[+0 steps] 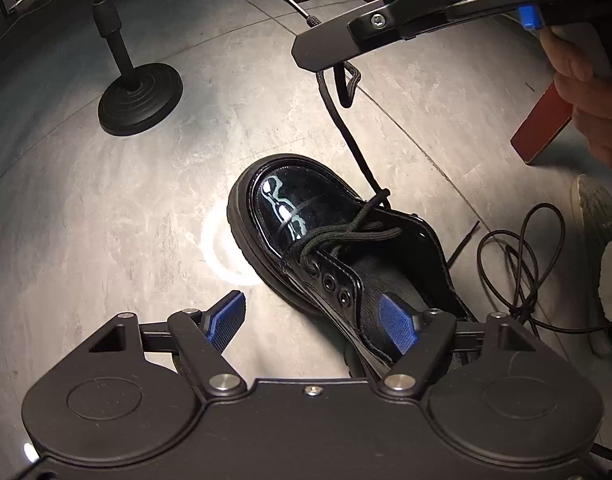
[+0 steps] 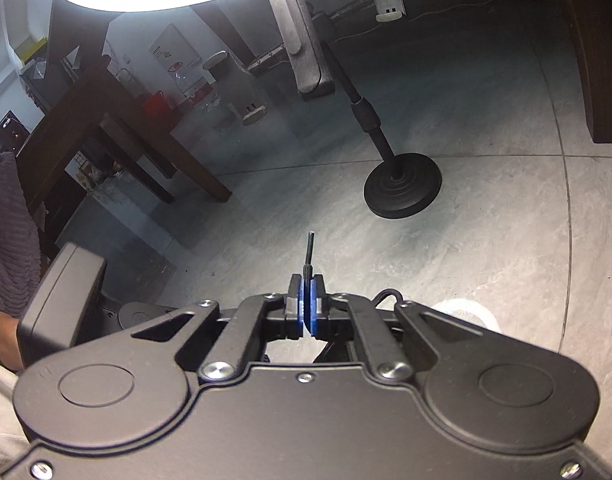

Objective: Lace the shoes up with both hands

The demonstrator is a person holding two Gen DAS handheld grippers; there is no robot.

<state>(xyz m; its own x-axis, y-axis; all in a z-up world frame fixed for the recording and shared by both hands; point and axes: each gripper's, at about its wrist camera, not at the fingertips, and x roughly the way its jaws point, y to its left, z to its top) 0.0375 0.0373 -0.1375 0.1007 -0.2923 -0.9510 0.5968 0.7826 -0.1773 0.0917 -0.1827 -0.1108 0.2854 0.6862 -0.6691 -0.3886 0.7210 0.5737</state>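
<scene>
A glossy black shoe [image 1: 306, 216] lies on the grey floor, toe pointing away, partly laced near the toe. My left gripper [image 1: 312, 320] is open, its right pad inside the shoe's opening and its left pad over the floor. My right gripper [image 2: 306, 300] is shut on the black shoelace; the lace tip [image 2: 309, 252] sticks out past the pads. In the left wrist view the right gripper [image 1: 322, 52] hovers high above the shoe and the lace [image 1: 346, 136] runs taut from it down to the shoe's right eyelets. The other lace end [image 1: 464, 242] lies right of the shoe.
A black round stand base [image 1: 139, 100] with its pole stands on the floor left of the shoe, also in the right wrist view [image 2: 402, 190]. A thin black cable [image 1: 522, 264] coils at the right. Red-brown furniture legs [image 1: 540, 124] stand beyond. A dark wooden table [image 2: 117, 128] is at left.
</scene>
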